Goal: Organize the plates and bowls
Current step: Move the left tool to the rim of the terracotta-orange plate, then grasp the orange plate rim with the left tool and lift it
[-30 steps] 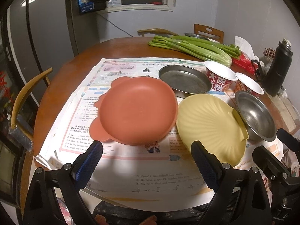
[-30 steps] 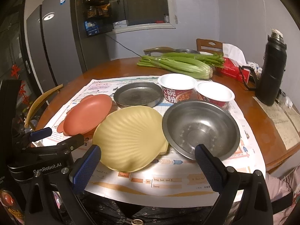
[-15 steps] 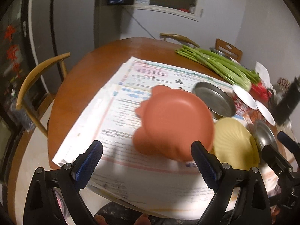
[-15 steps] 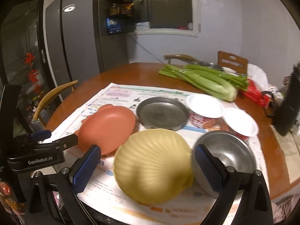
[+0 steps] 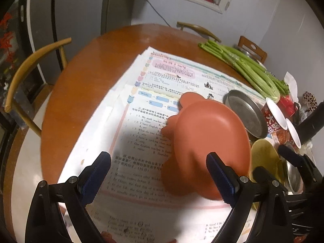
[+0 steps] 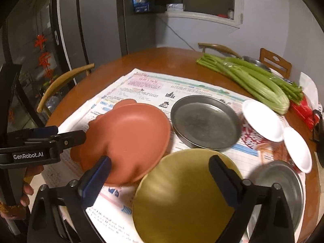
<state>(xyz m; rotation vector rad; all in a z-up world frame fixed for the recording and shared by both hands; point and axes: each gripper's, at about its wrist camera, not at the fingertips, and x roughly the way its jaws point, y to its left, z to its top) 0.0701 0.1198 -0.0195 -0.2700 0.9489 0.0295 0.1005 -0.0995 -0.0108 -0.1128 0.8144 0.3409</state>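
Just beside the terracotta plate (image 6: 129, 141), the right gripper (image 6: 160, 174) (fingers spread but closing, nothing pinched) should straddle the yellow plate (image 6: 182, 194) rim squarely; left gripper (image 5: 160, 174) fingers spread, empty.

Ahead of the claws, a round wooden table (image 6: 154, 60) carries printed paper sheets (image 6: 141, 87), with celery (image 6: 253, 81) lying far right.

Celery (image 6: 251, 81) lies on the round wooden table (image 6: 158, 62) — printed worksheets (image 5: 162, 77) spread beside it.
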